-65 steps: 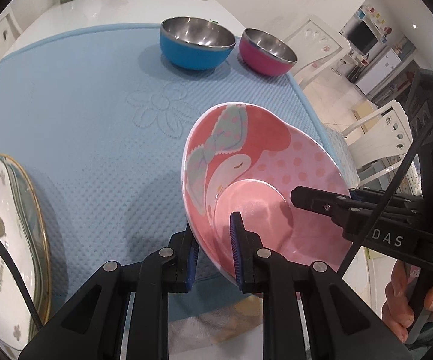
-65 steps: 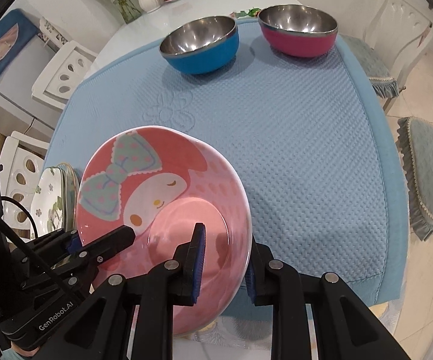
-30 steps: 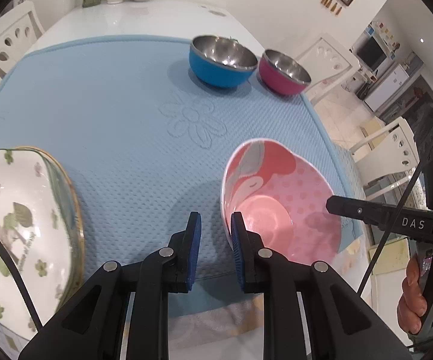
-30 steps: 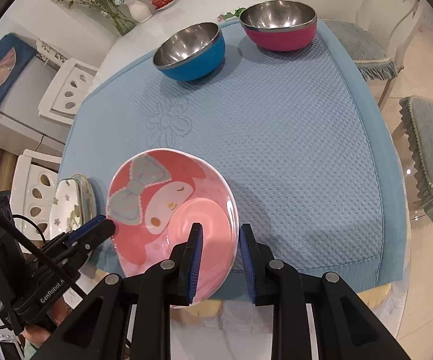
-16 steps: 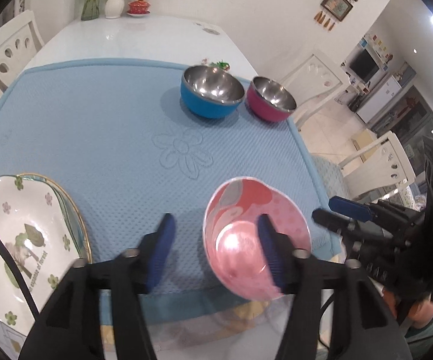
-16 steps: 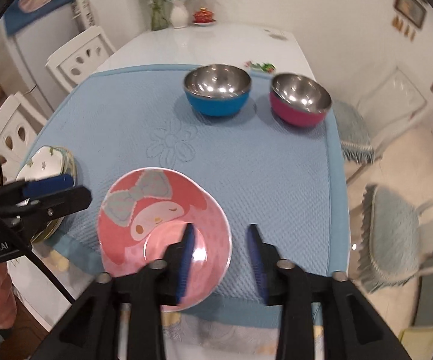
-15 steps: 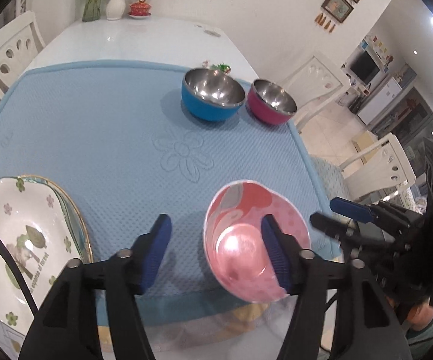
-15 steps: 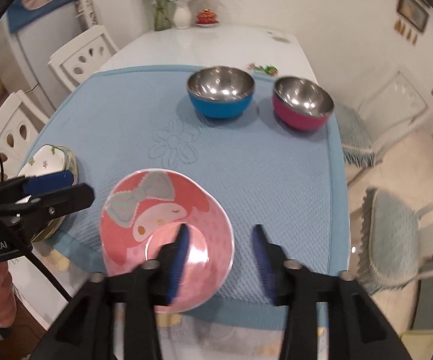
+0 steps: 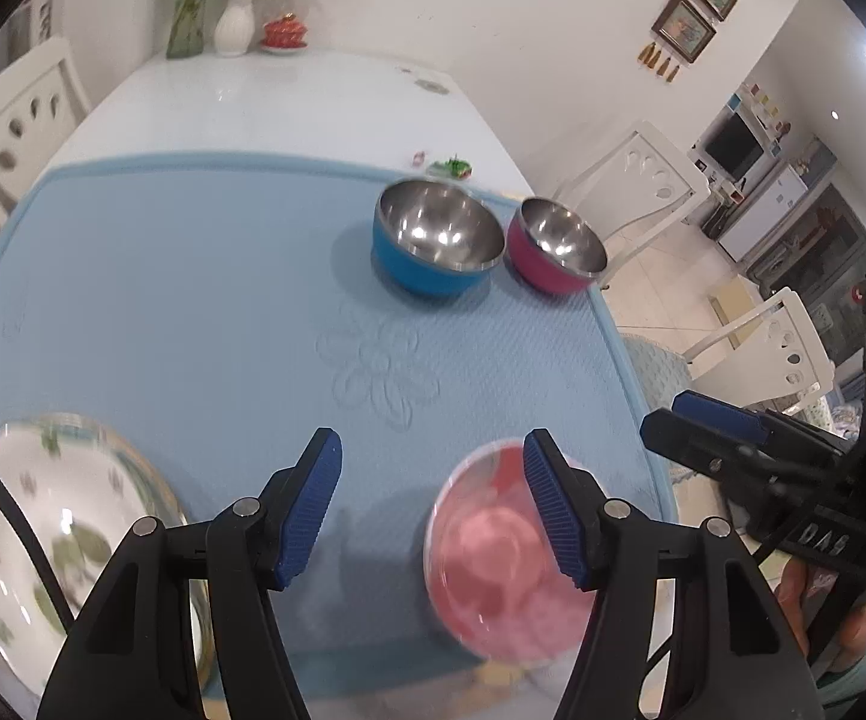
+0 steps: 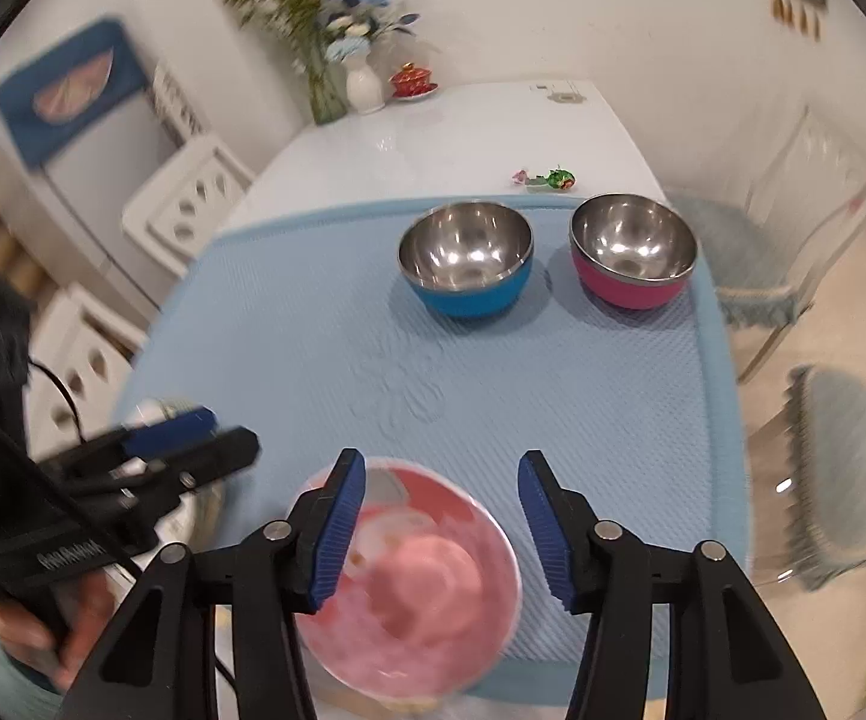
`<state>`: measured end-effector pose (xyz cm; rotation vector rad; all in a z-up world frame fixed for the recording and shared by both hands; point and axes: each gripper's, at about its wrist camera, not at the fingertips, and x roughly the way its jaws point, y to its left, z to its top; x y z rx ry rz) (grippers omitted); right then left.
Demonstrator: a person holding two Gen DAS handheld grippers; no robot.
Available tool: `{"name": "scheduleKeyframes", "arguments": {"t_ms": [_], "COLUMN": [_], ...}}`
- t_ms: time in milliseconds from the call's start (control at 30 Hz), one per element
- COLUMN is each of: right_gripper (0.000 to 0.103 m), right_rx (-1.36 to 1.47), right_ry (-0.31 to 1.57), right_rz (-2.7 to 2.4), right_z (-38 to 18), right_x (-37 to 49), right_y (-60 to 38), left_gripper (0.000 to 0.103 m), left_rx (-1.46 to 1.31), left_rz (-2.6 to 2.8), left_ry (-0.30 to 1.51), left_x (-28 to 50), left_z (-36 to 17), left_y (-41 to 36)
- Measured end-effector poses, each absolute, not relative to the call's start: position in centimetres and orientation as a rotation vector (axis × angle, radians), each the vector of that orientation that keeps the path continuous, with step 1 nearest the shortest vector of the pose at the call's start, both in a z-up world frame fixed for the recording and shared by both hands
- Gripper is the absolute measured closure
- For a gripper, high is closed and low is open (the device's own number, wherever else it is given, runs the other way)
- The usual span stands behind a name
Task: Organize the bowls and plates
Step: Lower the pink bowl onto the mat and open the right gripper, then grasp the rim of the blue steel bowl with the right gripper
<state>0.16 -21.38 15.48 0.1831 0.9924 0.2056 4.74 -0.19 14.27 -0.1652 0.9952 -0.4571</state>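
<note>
Looking down from both wrist cameras, you see the pink plate (image 10: 421,588) lying flat on the blue mat (image 9: 193,312) at the mat's near edge, close to its near right corner in the left view, with its near rim reaching past that edge. Your left gripper (image 9: 433,510) hangs above the mat with its jaws standing wide apart and nothing between the pads; its right finger (image 9: 553,516) overlaps the plate's rim in the picture, but the pads do not press on it. Your right gripper (image 10: 442,525) hangs above the same plate, its jaws having just been opening, and they now stand apart on either side of the plate's far rim without gripping it. Whether either finger grazes the plate cannot be told, as both views are blurred here. At the mat's near left corner sits the stack of white flowered plates (image 9: 61,540), partly over the mat's edge. At the mat's far right corner stand the blue bowl (image 9: 436,246) and the pink bowl (image 9: 556,252), upright, side by side and almost touching, the pink bowl nearer the right edge. Beyond the mat's far edge, the white table (image 9: 289,102) carries a small candy (image 10: 544,178) and, at its far end, a vase (image 9: 234,24) of flowers.
</note>
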Motion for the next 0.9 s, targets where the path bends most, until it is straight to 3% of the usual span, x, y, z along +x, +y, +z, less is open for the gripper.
{"name": "scheduleKeyframes", "arguments": {"t_ms": [267, 733, 900], "right_gripper": [0.050, 0.050, 0.050], "right_rx": [0.401, 0.588, 0.638], "right_ry": [1.042, 1.205, 1.233], "right_rz": [0.201, 0.189, 0.165], "right_z": [14.6, 7.6, 5.7], "right_x": [5.9, 16.8, 19.6], "right_y": [-24.0, -25.6, -26.0], "left_gripper": [0.042, 0.042, 0.052], "left_rx": [-0.198, -0.420, -0.388], "left_rz": [-0.473, -0.470, -0.497], "left_ry": [1.021, 1.187, 1.174], "left_x": [11.2, 24.1, 26.2], "left_z": [14.6, 8.1, 7.3], "left_y": [-1.7, -2.8, -3.5]}}
